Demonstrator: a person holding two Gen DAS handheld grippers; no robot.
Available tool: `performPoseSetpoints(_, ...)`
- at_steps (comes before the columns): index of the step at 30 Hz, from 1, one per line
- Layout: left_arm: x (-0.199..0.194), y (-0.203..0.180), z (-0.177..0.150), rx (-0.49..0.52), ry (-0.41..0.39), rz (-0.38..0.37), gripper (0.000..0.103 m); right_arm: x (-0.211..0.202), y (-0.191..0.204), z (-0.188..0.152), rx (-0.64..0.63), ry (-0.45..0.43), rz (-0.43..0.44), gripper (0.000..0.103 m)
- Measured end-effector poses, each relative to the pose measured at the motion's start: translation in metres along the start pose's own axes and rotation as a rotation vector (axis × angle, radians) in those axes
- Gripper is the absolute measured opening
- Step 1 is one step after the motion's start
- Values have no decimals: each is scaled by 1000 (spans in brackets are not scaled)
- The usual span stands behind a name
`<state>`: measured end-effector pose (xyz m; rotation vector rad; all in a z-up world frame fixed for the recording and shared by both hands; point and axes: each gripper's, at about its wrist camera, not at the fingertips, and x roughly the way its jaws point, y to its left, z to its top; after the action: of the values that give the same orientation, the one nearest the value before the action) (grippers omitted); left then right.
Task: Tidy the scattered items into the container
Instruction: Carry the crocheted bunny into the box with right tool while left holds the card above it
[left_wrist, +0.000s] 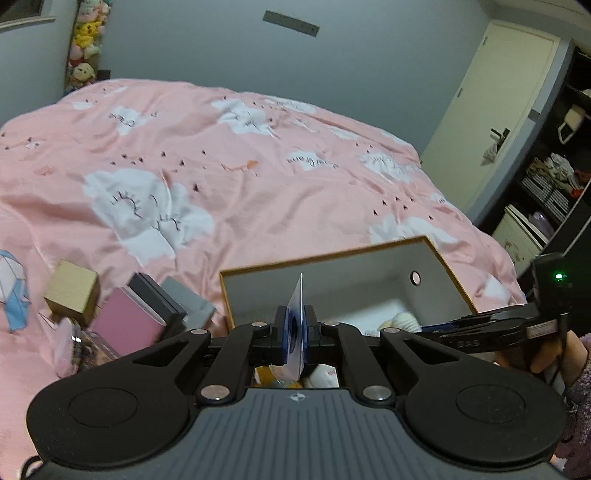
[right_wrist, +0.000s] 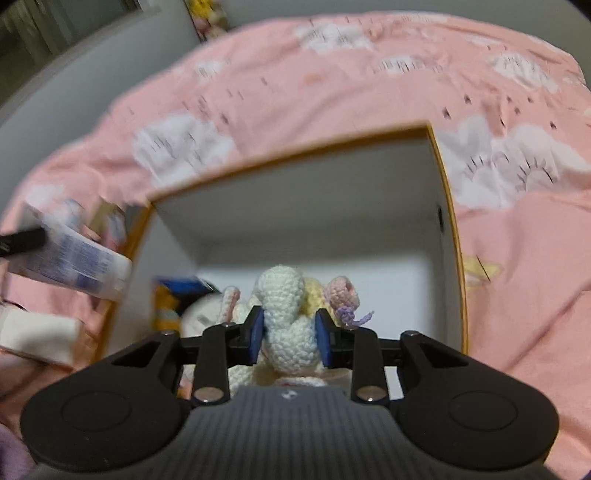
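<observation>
My left gripper (left_wrist: 295, 328) is shut on a thin blue and white packet (left_wrist: 300, 295), seen edge-on and held upright near the left front of the orange-rimmed box (left_wrist: 332, 258). From the right wrist view the same packet (right_wrist: 74, 258) hangs just outside the box's left wall (right_wrist: 166, 251). My right gripper (right_wrist: 290, 336) is inside the box opening, its blue pads against a white crocheted toy (right_wrist: 284, 295) with yellow and pink parts. It also reaches over the box as the right gripper (left_wrist: 439, 328) in the left wrist view.
A wooden cube (left_wrist: 72, 291), a pink notebook (left_wrist: 125, 325) and grey boxes (left_wrist: 184, 295) lie left of the box on the pink duvet (left_wrist: 258, 166). A blue and yellow item (right_wrist: 173, 295) lies in the box. A door and dark shelves stand at the right.
</observation>
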<state>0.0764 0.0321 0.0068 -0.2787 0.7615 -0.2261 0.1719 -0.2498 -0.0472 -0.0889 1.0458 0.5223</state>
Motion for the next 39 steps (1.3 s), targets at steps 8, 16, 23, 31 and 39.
performPoseSetpoints(8, 8, -3, -7, 15, 29, -14, 8, -14, 27, -7, -144, 36, -186, 39)
performPoseSetpoints(16, 10, -4, -11, 15, 40, -32, 8, -20, 47, 16, -161, 22, -137, 38)
performPoseSetpoints(23, 9, -3, -12, 16, 39, -45, 8, 29, 18, 54, -11, 198, -98, 42)
performPoseSetpoints(31, 15, 0, -16, 15, 60, -47, 8, 72, 21, 56, -85, 385, -125, 64)
performPoseSetpoints(39, 15, 1, -17, 12, 64, -49, 8, 68, 18, 38, -159, 472, -114, 56)
